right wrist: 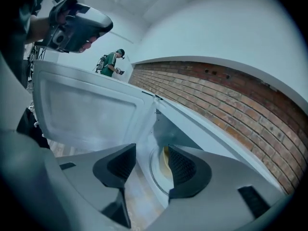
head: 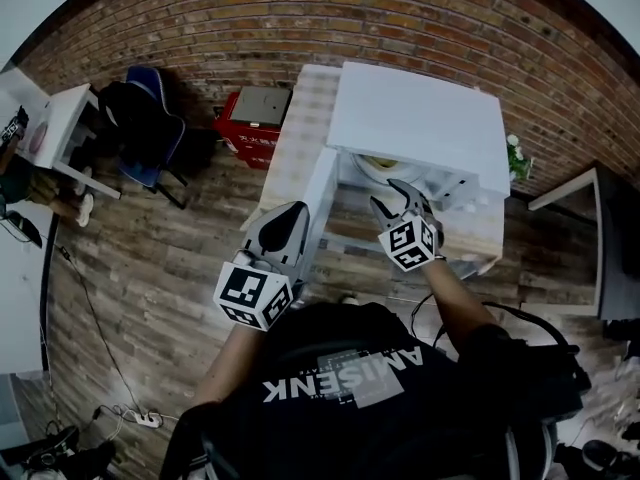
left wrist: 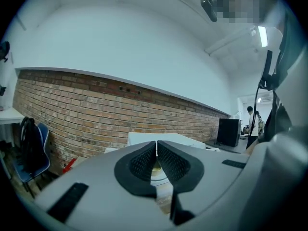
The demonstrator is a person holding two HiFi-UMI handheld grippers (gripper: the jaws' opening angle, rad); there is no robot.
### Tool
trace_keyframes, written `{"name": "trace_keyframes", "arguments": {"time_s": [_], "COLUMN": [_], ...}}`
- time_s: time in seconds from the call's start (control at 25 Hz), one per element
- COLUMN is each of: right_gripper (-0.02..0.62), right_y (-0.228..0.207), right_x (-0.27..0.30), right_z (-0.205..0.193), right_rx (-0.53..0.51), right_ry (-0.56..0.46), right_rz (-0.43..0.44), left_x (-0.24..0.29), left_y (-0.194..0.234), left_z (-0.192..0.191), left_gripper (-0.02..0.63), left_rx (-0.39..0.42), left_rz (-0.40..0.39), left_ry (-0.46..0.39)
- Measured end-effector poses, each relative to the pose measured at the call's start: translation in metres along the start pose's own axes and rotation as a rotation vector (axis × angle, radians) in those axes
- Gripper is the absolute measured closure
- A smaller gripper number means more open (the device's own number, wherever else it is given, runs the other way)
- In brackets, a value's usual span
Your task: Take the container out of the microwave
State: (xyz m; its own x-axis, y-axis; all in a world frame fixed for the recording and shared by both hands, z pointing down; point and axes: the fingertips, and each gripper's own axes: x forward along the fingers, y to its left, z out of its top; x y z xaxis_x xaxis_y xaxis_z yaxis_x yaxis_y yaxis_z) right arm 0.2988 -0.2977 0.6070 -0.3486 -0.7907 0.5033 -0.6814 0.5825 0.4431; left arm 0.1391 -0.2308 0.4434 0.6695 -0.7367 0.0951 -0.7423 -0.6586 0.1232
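Note:
A white microwave (head: 420, 118) stands on a small table with its door (head: 320, 193) swung open to the left. Inside, a pale yellow container (head: 383, 168) sits on the turntable. My right gripper (head: 395, 196) is in front of the opening, open and empty. In the right gripper view the container (right wrist: 165, 160) shows between the spread jaws of the right gripper (right wrist: 151, 159), deeper in the cavity, beside the door (right wrist: 86, 109). My left gripper (head: 292, 213) is shut and empty near the door's outer side. In the left gripper view the container (left wrist: 156, 167) peeks out behind my left gripper (left wrist: 156, 149).
A red box (head: 255, 118) lies on the wood floor left of the table. A blue chair with a black bag (head: 150, 128) and a white desk (head: 60, 128) stand at far left. Another table (head: 590, 238) is at right. A person (right wrist: 111, 64) stands in the background.

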Motion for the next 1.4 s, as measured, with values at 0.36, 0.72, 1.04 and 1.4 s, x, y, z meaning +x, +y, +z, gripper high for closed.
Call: {"name": "trace_keyframes", "arguments": {"time_s": [0.36,0.72,1.04,1.4], "right_gripper": [0.364,0.359,0.359,0.367], "right_y": [-0.011,-0.018,-0.028,-0.032], "right_x": [0.049,0.092,0.125,0.146], "right_z": [-0.025,-0.035,-0.049,-0.063], "right_rx": [0.001,-0.020,-0.056,-0.118], "right_ry": [0.048,0.084,0.144,0.218], "right_rz": [0.017,0.015,-0.001,-0.019], "left_x": [-0.003,-0.010,-0.020,-0.034], "left_y": [0.000,0.008,0.017,0.025], "left_z": [-0.010,-0.005,-0.009,-0.010], "left_gripper": [0.592,0.594,0.594,0.594], "left_rx": [-0.002,0.000,-0.002,0.002], "left_rz": [0.057,0.109,0.155,0.196], "left_ry": [0.010,-0.011,-0.002,0.000]}}
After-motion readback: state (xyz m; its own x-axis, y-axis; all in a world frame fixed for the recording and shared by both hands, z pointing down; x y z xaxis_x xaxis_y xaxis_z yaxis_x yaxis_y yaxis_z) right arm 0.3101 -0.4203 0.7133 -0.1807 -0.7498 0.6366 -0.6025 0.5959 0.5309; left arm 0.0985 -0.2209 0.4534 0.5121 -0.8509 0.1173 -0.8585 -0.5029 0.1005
